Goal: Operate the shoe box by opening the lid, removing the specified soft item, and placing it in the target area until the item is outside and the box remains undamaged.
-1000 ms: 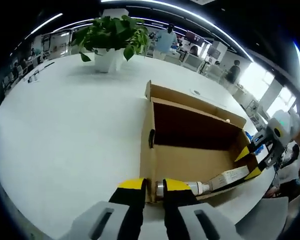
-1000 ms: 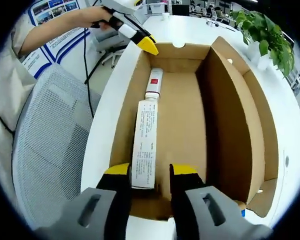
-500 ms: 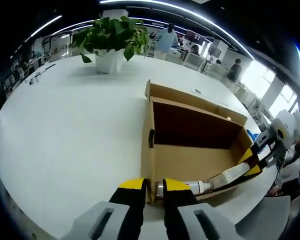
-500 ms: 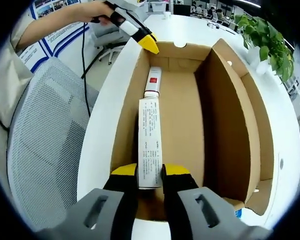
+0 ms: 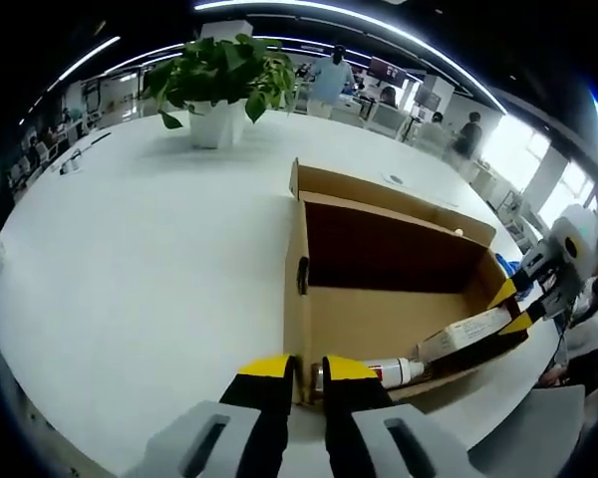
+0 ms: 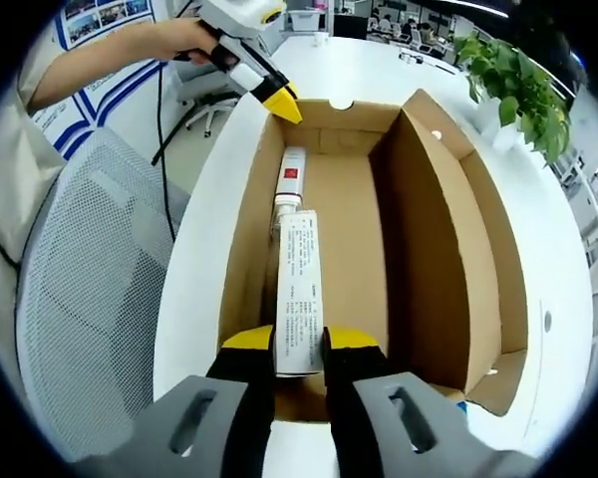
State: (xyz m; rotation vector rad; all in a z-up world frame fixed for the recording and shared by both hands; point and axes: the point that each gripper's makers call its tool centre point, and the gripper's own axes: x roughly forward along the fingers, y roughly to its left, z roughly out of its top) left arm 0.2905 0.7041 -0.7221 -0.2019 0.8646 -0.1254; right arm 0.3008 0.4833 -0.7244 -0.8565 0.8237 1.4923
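**Lifting the tube out of the open shoe box**

The shoe box [image 6: 379, 249] stands open on the white surface [image 5: 130, 249], its lid folded back along the right of the right gripper view. The soft item, a white printed tube [image 6: 301, 294], lies lengthwise along the box's left inner wall, its capped end toward the top of the frame.

The right gripper [image 6: 299, 341] is clenched on the flat crimped end of the tube, at the bottom centre of its own view, one yellow-tipped jaw on each side of the crimp. In the left gripper view the tube [image 5: 458, 334] looks raised at that end, slanting up toward the right gripper [image 5: 513, 309] at the right of the frame, while the capped end stays low in the box.

The left gripper [image 5: 306, 370] sits at the box's near end wall, bottom centre of its view, jaws close together with the cardboard edge between them; it appears to be pinching that wall to steady the box.

To do this well, I judge the lift should go straight up and away from the wall, slowly enough that the cap clears the rim without catching. The crimp grip should stay firm, as a soft tube may sag or swing. The left hold should stay light, so the cardboard does not crease.
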